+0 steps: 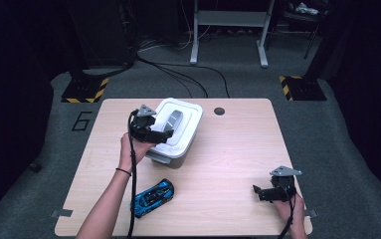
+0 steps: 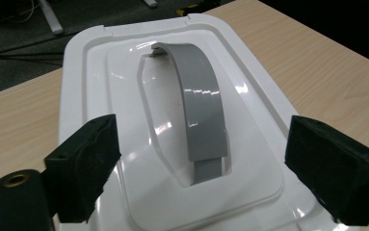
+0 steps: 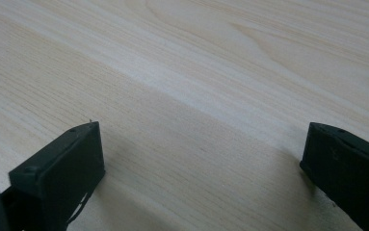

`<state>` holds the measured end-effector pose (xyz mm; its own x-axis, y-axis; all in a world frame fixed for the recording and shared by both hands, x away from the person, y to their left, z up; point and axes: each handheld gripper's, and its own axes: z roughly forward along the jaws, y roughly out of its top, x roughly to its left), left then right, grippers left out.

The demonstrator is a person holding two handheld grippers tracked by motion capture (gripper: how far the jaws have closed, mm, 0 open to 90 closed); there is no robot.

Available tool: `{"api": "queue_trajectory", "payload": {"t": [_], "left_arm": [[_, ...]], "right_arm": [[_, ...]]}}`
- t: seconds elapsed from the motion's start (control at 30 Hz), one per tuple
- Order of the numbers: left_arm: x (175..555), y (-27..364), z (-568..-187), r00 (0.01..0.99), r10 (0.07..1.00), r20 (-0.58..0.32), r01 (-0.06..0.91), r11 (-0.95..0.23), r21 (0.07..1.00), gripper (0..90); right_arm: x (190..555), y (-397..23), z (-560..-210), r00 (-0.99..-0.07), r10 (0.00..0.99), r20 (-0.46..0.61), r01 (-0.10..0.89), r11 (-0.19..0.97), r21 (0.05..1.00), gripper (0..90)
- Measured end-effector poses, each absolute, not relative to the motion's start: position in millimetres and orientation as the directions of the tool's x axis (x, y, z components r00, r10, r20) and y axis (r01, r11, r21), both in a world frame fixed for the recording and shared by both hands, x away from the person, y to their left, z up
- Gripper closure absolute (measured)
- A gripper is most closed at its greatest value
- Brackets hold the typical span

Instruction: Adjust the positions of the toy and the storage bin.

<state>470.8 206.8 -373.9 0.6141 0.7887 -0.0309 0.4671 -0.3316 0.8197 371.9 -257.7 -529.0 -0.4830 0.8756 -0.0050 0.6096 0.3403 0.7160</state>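
Two tools are out over the desk (image 1: pixel 228 149), one in each hand. Ahead of the left tool (image 2: pixel 201 163) sits one white box (image 1: pixel 175 132) with its lid on; one grey handle (image 2: pixel 201 110) arches along the lid, straight ahead between the jaws, which stand wide and grip nothing. Behind that tool, nearer the person, lies one blue toy car (image 1: pixel 152 197). Well off to its right, the right tool (image 3: pixel 201 163) hovers low over bare wood, jaws spread wide and empty.

White box (image 1: pixel 178 130) blocks table's (image 1: pixel 228 154) middle-left, blue toy car (image 1: pixel 152 197) near front edge
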Motion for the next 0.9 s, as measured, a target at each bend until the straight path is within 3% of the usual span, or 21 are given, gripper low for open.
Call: {"api": "queue_trajectory", "payload": {"t": [0.3,0.9], "left_arm": [[443.9,227.0,-373.9,0.607,0.795,-0.004,0.48,-0.363,0.799,0.5],[383.8,264.9,-399.9,0.595,0.803,0.025,0.468,-0.372,0.802,0.0]], "right_arm": [[371.9,-257.7,-529.0,-0.483,0.876,-0.005,0.61,0.34,0.716,0.3],[371.9,-257.7,-529.0,-0.483,0.876,-0.004,0.61,0.34,0.716,0.3]]}}
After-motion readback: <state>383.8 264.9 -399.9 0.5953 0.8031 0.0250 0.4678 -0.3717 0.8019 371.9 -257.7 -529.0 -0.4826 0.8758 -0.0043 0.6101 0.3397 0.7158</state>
